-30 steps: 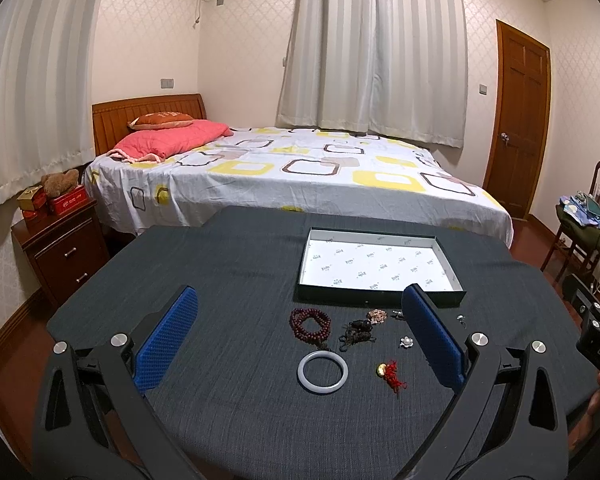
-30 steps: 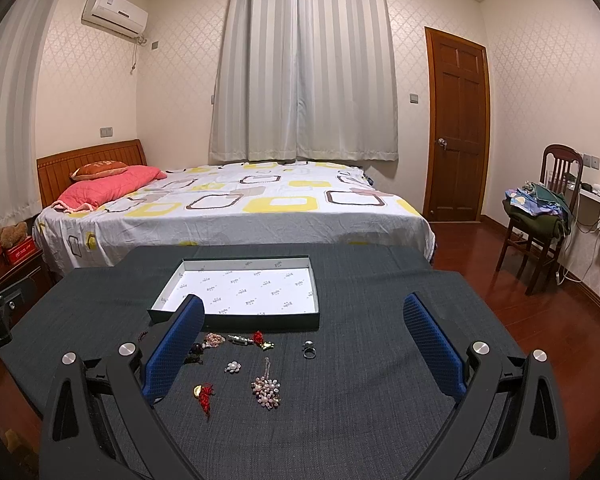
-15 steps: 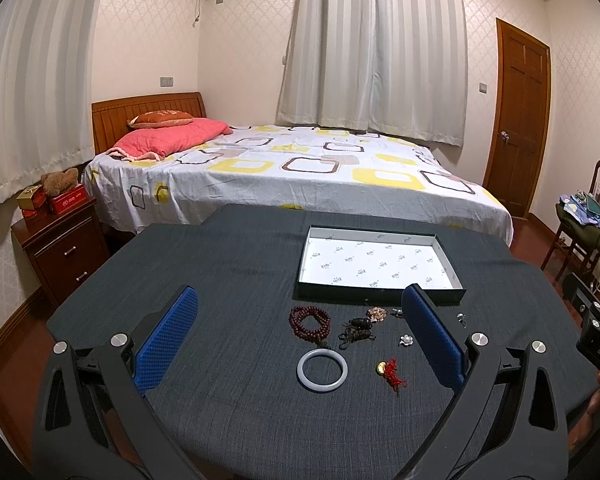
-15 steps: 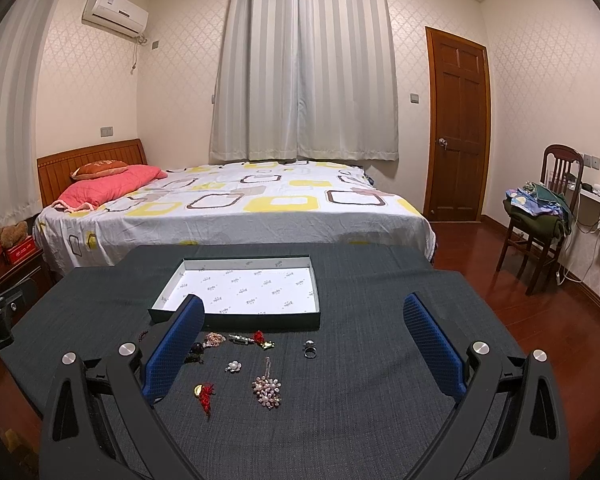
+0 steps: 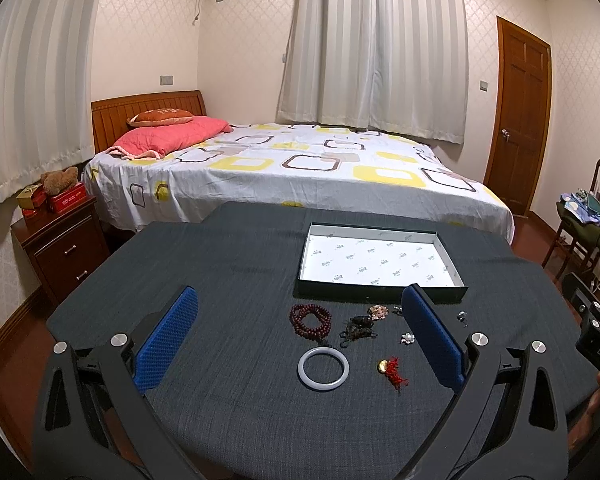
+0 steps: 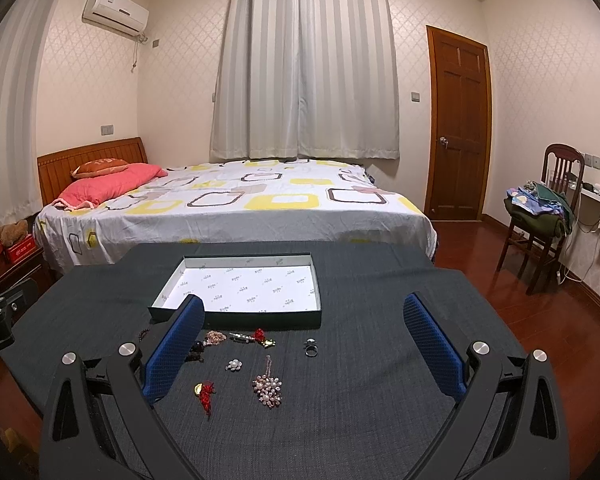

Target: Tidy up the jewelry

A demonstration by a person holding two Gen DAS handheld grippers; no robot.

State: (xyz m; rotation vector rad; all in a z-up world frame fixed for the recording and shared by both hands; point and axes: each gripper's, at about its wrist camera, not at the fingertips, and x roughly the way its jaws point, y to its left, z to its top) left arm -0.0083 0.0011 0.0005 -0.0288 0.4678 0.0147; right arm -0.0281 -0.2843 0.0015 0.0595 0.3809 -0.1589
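**Technician:** Two grippers are held above the dark table (image 5: pixel 228 264), and nothing is gripped by either. The left gripper (image 5: pixel 300 340) is spread wide; the right gripper (image 6: pixel 300 344) is spread equally wide. Which item is better placed for the first pick?

**Supervisor:** Position is referenced to the tray (image 5: pixel 380 294), which is seen empty, with its white lining bare. All jewelry is laid on the cloth just in front of the tray's near wall, none inside it. The white bangle (image 5: pixel 323 369) is found farthest from that wall, and in the left view it is framed between the left fingers, slightly toward the right one. It is judged to be the left gripper's natural target.

**Technician:** And the long axis?

**Supervisor:** None is offered by the bangle, since it lies flat as a ring; a grip across its rim is probably required. The dark bead bracelet (image 5: pixel 311 320) lies between bangle and tray, heaped. The pearl cluster (image 6: pixel 268 389) is framed between the right fingers in the right view, with its chain running toward the tray, so its long axis points roughly along the approach.

**Technician:** Other pieces?

**Supervisor:** The ring (image 6: pixel 311 346) is set close to the tray's near wall, toward its right corner. The red tassel charm (image 6: pixel 205 392) lies beside the right gripper's left finger, and it is probably reached equally by either hand.
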